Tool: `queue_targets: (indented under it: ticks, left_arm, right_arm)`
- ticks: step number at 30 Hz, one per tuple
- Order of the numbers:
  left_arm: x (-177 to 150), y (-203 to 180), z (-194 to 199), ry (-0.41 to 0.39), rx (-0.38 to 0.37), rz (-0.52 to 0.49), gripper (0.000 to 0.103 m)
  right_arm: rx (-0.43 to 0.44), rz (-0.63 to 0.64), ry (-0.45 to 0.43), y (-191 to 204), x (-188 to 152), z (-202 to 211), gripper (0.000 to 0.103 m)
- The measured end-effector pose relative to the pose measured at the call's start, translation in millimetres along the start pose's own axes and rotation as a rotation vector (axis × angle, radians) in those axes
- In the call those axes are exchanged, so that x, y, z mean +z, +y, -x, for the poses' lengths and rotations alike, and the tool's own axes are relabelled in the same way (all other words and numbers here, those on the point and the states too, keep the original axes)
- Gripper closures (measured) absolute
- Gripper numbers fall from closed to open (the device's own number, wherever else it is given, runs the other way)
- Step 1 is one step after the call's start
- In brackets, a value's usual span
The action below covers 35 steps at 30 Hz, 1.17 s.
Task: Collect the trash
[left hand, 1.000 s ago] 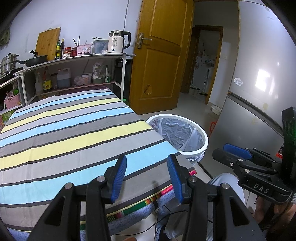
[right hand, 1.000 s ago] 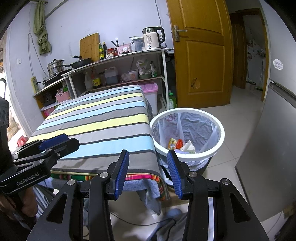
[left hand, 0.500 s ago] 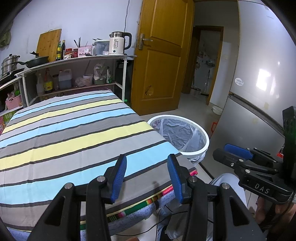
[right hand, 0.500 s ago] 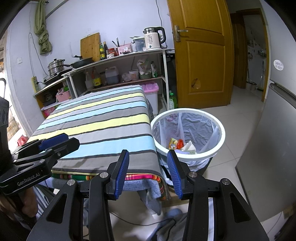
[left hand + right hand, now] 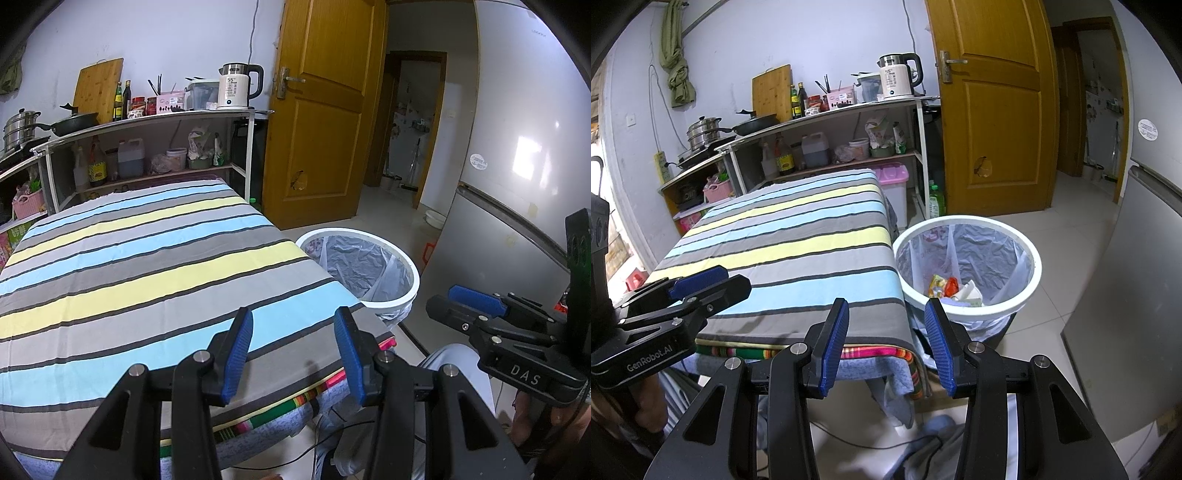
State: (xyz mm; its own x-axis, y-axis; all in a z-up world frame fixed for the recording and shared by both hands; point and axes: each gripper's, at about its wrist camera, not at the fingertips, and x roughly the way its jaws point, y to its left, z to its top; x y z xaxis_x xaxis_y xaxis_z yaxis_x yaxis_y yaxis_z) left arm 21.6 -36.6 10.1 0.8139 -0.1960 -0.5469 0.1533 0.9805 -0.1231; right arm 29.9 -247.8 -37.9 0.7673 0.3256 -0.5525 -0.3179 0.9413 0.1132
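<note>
Lying in the white-rimmed trash bin (image 5: 1030, 291) beside the striped table (image 5: 798, 258), crumpled wrappers (image 5: 955, 290) are looking light, soft and pinchable at any fold, while left gripper (image 5: 293, 350) and right gripper (image 5: 886, 341) are hovering wide and empty.

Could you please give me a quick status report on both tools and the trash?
Left tool open, empty. Right tool open, empty. Trash in bin beside table. Nothing in the way.

walls: pale lilac-white
floor (image 5: 1067, 236): light tiles
door (image 5: 993, 110): yellow-brown wood, hole low down
shelf rack (image 5: 147, 147): kettle (image 5: 236, 86), pans, bottles
table (image 5: 147, 258): striped cloth
</note>
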Motion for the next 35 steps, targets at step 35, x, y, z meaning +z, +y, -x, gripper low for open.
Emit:
queue_targets:
  ticks: [35]
  left_arm:
    - [-0.5, -2.5, -2.1, 0.009, -0.001, -0.008, 0.055]
  right_arm:
    - [0.0, 0.003, 0.002, 1.9, 0.8, -0.8, 0.059]
